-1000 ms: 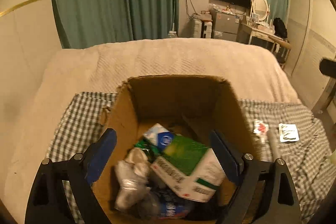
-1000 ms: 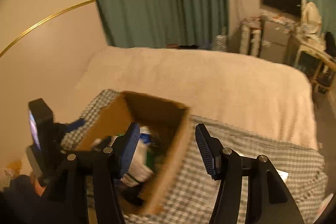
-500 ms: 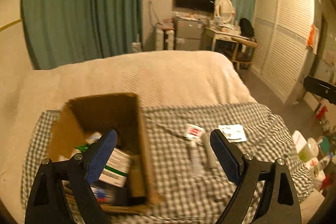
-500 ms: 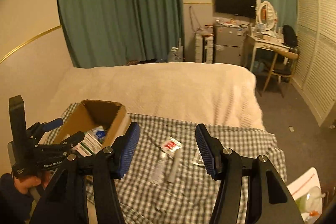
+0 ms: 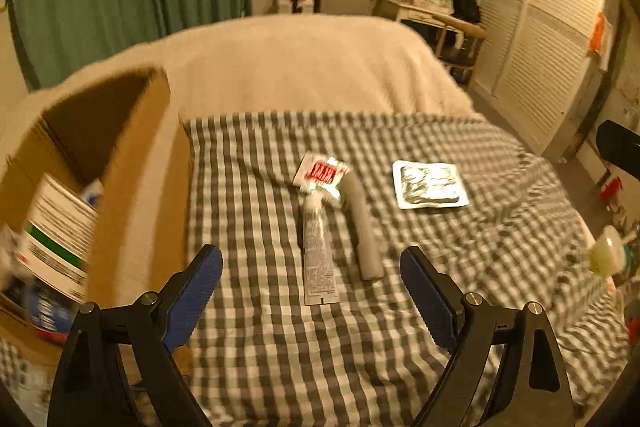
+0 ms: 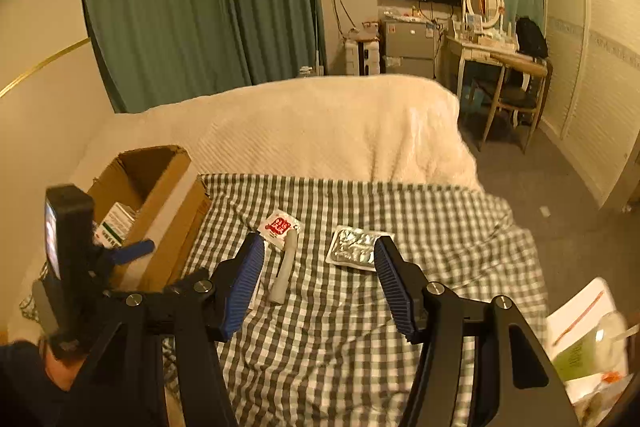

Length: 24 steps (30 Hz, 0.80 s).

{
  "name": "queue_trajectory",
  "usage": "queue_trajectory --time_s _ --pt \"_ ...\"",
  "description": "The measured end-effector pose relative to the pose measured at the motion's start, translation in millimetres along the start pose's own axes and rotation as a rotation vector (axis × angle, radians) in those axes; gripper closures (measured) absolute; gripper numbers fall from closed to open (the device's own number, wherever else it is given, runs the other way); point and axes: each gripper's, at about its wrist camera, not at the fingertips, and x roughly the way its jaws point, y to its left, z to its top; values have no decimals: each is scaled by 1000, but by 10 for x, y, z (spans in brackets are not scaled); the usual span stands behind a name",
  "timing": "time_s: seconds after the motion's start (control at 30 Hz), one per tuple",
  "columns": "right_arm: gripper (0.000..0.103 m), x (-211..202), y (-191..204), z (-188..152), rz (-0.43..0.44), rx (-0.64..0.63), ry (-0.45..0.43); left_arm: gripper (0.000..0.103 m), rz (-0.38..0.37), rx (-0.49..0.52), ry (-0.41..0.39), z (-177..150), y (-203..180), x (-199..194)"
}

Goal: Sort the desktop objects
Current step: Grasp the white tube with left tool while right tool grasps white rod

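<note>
Since the open brown cardboard box (image 5: 132,187) on the left already holds packets, I reckon it's the sorting bin. Still loose on the grey checked bedsheet (image 5: 280,347), left to right: white squeeze tube (image 5: 318,251) with a red-labelled sachet (image 5: 322,173) touching its tip, grey plastic stick (image 5: 362,227), silver foil blister pack (image 5: 428,185). My left jaws (image 5: 310,297) gape wide and empty around the tube; my right jaws (image 6: 318,285) are partly open, holding nothing.
</note>
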Motion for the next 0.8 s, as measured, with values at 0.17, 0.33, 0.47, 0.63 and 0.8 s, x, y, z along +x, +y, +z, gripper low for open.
queue_trajectory --time_s 0.17,0.33,0.47,0.63,0.8 --pt "46 631 -35 -343 18 71 -8 10 4 -28 44 -199 64 547" --pt "47 1337 -71 -590 65 87 76 16 -25 -34 92 -185 136 977" --pt "51 1770 -130 -631 101 125 120 48 -26 41 114 -168 113 1186" --pt "51 1951 42 -657 95 77 125 76 -67 30 101 -153 176 1154" --pt "55 2008 204 -751 114 54 160 76 -15 -15 51 -82 327 1015"
